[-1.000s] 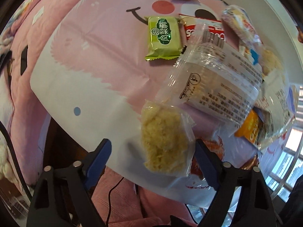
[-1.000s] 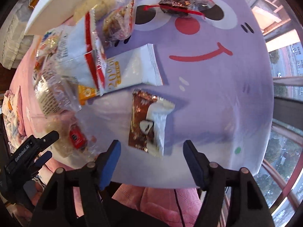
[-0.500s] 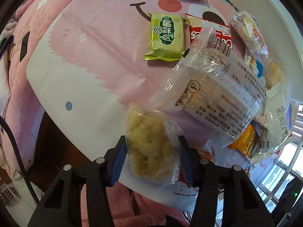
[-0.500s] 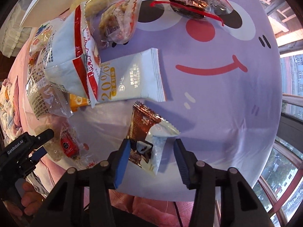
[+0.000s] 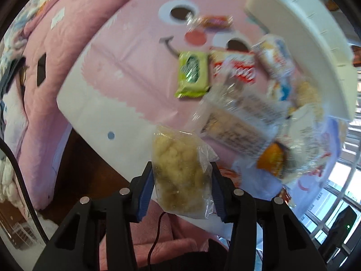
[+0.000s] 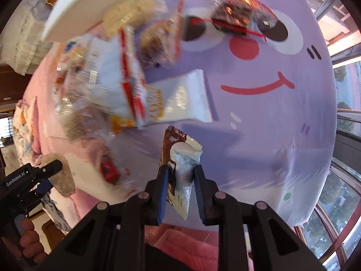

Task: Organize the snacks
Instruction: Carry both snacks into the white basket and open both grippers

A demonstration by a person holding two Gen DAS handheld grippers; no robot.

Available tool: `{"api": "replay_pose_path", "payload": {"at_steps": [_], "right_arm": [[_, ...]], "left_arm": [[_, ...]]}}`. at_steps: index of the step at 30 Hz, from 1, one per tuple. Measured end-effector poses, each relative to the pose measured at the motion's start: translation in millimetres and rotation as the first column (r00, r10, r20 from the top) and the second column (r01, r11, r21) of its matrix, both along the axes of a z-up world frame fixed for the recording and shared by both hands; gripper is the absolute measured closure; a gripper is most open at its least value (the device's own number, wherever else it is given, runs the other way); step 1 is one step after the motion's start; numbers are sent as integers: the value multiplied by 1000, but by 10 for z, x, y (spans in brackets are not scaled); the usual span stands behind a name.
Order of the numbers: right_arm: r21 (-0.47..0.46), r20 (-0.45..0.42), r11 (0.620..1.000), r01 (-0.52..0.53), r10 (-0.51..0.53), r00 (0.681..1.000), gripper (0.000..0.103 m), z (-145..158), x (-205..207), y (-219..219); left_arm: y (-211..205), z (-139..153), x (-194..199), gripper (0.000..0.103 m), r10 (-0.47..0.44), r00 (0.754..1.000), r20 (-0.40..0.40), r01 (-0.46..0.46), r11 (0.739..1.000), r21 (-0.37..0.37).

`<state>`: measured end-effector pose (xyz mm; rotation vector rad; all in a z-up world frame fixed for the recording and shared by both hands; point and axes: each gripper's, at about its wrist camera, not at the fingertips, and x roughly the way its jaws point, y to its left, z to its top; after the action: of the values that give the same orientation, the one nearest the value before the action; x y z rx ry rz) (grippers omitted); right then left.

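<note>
Across the pink-and-lilac cartoon-face cloth (image 6: 282, 122), a blurred heap of wrapped snacks (image 6: 112, 72) is lying beside a white tray (image 5: 315, 33). Left gripper (image 5: 181, 180) is clamping a clear bag of pale yellow puffed snack (image 5: 178, 169), raised off the cloth. Right gripper (image 6: 180, 180) is pinching a brown-and-white wrapper (image 6: 180, 158) upright above the lilac half. Green packet (image 5: 193, 74) is resting just beside a red-and-white packet (image 5: 234, 70).
</note>
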<state>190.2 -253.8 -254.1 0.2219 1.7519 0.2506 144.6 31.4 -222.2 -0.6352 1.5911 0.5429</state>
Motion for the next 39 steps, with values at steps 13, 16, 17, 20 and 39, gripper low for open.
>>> {"api": "replay_pose_path", "payload": {"at_steps": [13,16,17,20,39], "right_arm": [[106,223,994,-40,16,975,82,854,163,286],[129,295,990,-57,17,955,82,1034,235,380],[136,320,989,-61,15,947,82,1087,256,398],[147,386,987,-66,5,923,82,1237,379,503],[89,691,992,90,-127,711,82,1408,1321,632]], "left_arm": [[-261,1104,425,58,-243,943,228,234,970,68],[-309,1343,596,58,-302,914,271,285,953,103],[-299,1391,641,58,-317,905,283,298,948,111],[-301,1581,823,58,-374,872,316,345,927,144],[-231,1585,1883,58,-570,625,534,513,815,269]]}}
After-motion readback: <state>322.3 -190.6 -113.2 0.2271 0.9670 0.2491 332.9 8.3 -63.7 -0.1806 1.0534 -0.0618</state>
